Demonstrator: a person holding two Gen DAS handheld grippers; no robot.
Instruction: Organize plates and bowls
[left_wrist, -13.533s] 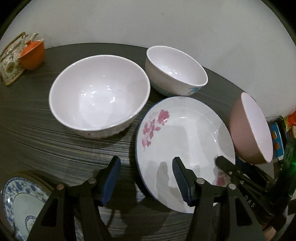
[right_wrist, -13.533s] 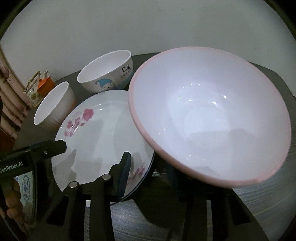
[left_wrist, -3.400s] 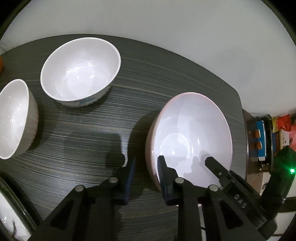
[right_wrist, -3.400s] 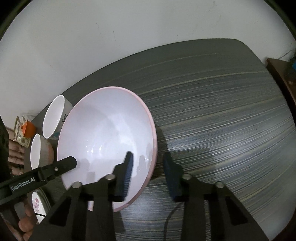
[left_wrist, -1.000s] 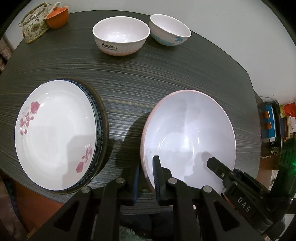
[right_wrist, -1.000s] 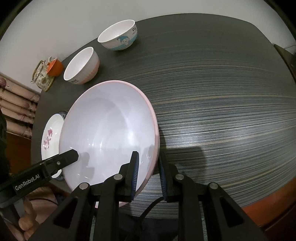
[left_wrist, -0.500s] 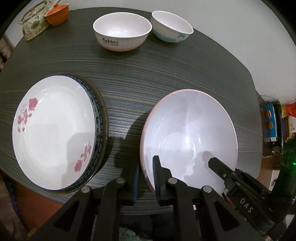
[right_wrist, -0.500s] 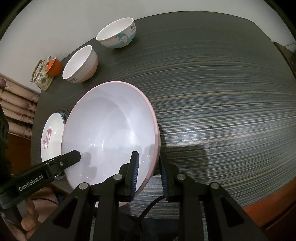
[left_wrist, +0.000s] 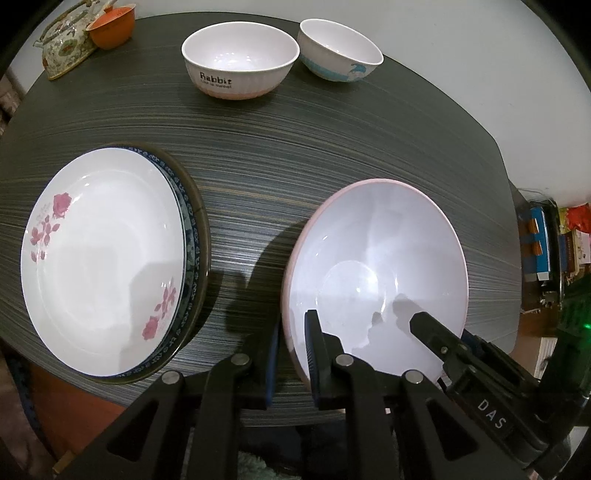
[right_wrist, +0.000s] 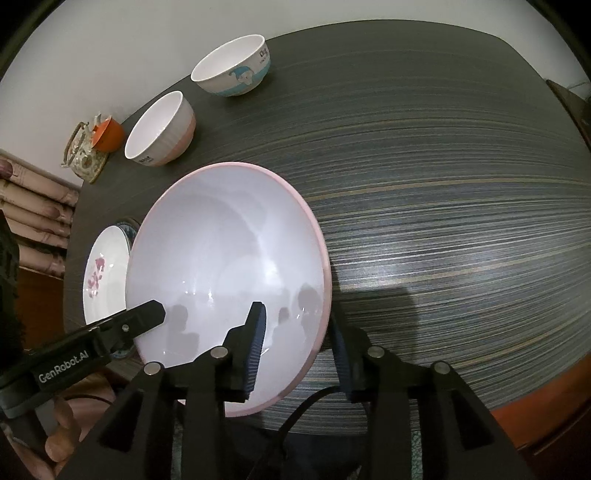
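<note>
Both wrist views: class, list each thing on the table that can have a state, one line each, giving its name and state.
Large pink bowl: upright, empty, on the table near its front edge.
Left gripper: shut on the large pink bowl's rim.
Right gripper: jaws opening, rim between them, pads off it.
Floral plate: stacked on a blue-patterned plate.
Rabbit bowl: upright, empty.
Blue cartoon bowl: upright, empty.

Dark striped table (left_wrist: 332, 147); flowered teapot (left_wrist: 64, 48) at far corner, orange cup (left_wrist: 110, 27) touching it; white wall (right_wrist: 110, 44) behind.

Dark, streaked table (left_wrist: 332, 147) stands against a plain white wall (left_wrist: 443, 44). Cluttered shelving (left_wrist: 546, 240) sits beside it.
</note>
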